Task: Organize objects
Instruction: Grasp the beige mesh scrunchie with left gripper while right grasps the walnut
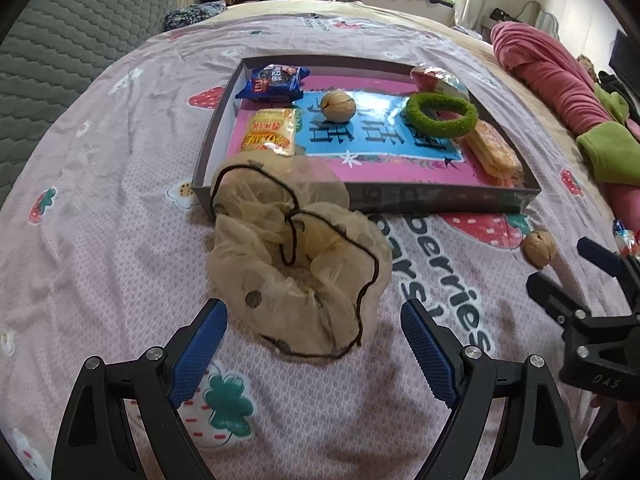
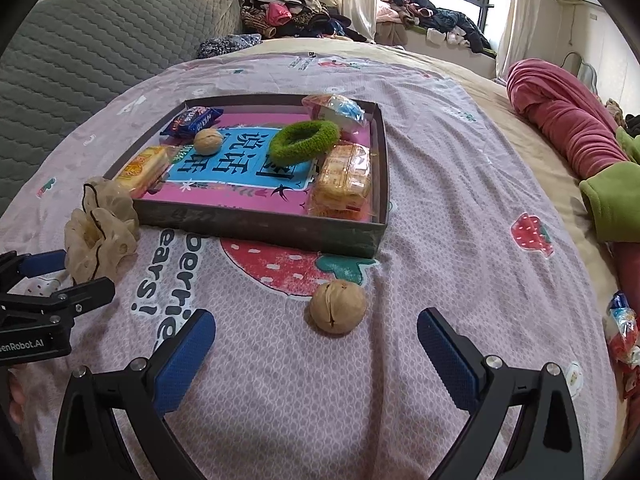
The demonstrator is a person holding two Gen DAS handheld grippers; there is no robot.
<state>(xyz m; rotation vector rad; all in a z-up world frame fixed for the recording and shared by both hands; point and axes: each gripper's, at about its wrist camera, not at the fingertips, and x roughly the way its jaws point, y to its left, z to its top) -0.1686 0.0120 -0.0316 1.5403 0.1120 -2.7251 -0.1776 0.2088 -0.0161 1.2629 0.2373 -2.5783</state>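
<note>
A beige mesh scrunchie point(image 1: 296, 264) lies on the bedspread just in front of my open left gripper point(image 1: 314, 320); it also shows in the right wrist view point(image 2: 100, 228). A walnut point(image 2: 338, 306) lies on the bedspread just ahead of my open right gripper point(image 2: 316, 332); it also shows in the left wrist view point(image 1: 539, 249). Behind them stands a shallow dark tray point(image 2: 256, 226) holding a second walnut point(image 2: 208, 140), a green scrunchie point(image 2: 304, 140) and several snack packets. The tray also shows in the left wrist view point(image 1: 440, 200).
A wrapped snack point(image 2: 622, 328) lies on the bedspread at the far right. A red and green blanket roll point(image 2: 568, 120) lies along the right. A grey quilted headboard point(image 2: 100, 40) is at the left. Piled clothes point(image 2: 288, 8) are at the back.
</note>
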